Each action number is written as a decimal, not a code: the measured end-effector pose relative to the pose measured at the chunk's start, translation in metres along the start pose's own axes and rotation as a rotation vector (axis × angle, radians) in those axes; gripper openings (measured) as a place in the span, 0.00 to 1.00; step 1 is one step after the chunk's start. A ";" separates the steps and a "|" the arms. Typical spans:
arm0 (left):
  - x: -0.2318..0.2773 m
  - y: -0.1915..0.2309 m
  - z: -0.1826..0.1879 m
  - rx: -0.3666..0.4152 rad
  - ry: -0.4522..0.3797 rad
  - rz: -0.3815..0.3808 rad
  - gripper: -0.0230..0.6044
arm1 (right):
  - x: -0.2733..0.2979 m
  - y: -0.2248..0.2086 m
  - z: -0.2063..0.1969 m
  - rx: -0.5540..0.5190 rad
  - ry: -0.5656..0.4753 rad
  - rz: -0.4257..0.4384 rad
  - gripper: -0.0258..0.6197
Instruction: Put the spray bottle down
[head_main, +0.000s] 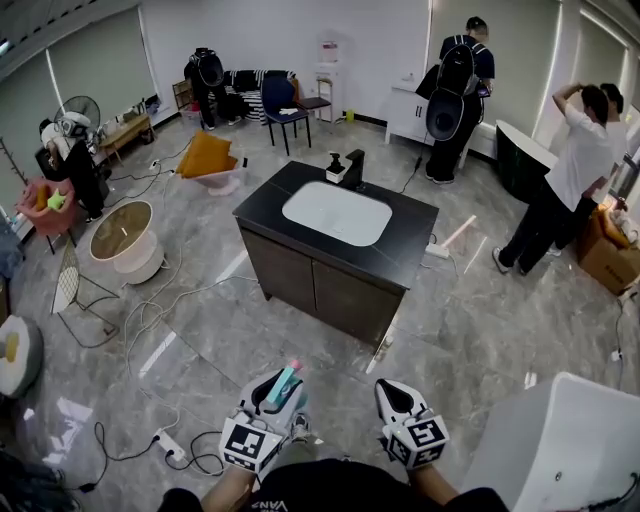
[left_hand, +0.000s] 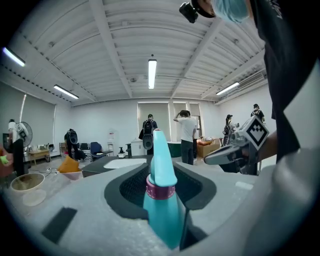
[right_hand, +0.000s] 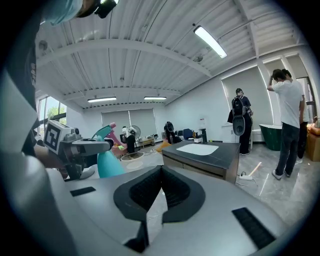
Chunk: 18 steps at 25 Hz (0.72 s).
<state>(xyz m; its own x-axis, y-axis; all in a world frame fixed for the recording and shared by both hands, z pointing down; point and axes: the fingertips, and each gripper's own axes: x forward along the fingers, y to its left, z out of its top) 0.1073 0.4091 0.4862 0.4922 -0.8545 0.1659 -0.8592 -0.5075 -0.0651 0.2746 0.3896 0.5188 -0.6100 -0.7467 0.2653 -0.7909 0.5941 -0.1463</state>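
Observation:
A teal spray bottle (head_main: 285, 384) with a pink collar stands between the jaws of my left gripper (head_main: 274, 388), which is shut on it low at the front of the head view. In the left gripper view the bottle (left_hand: 161, 200) rises upright between the pads, nozzle end up. My right gripper (head_main: 394, 393) hangs beside it, a little apart; its tips (right_hand: 160, 169) meet with nothing between them. From the right gripper view the bottle (right_hand: 107, 162) and the left gripper (right_hand: 75, 145) show at the left. Both grippers are held over the floor.
A black sink cabinet (head_main: 400, 240) with a white basin (head_main: 337, 213) and black faucet (head_main: 355, 168) stands ahead on the tiled floor. A white tub (head_main: 560, 440) is at the lower right. Cables and a power strip (head_main: 170, 445) lie at the lower left. People (head_main: 575, 160) stand at the back right.

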 end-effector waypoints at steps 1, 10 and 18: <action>0.001 0.003 0.000 -0.001 0.000 -0.001 0.27 | 0.004 0.001 0.002 0.009 -0.006 0.007 0.04; 0.019 0.051 0.000 -0.001 -0.011 -0.012 0.27 | 0.046 -0.001 0.018 0.023 -0.022 -0.026 0.04; 0.038 0.107 -0.003 -0.012 0.006 -0.031 0.27 | 0.104 0.000 0.034 0.046 -0.030 -0.055 0.04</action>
<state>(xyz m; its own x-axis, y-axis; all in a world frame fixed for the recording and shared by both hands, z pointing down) 0.0338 0.3222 0.4882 0.5182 -0.8375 0.1734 -0.8449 -0.5327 -0.0482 0.2091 0.3017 0.5139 -0.5658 -0.7872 0.2452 -0.8245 0.5377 -0.1762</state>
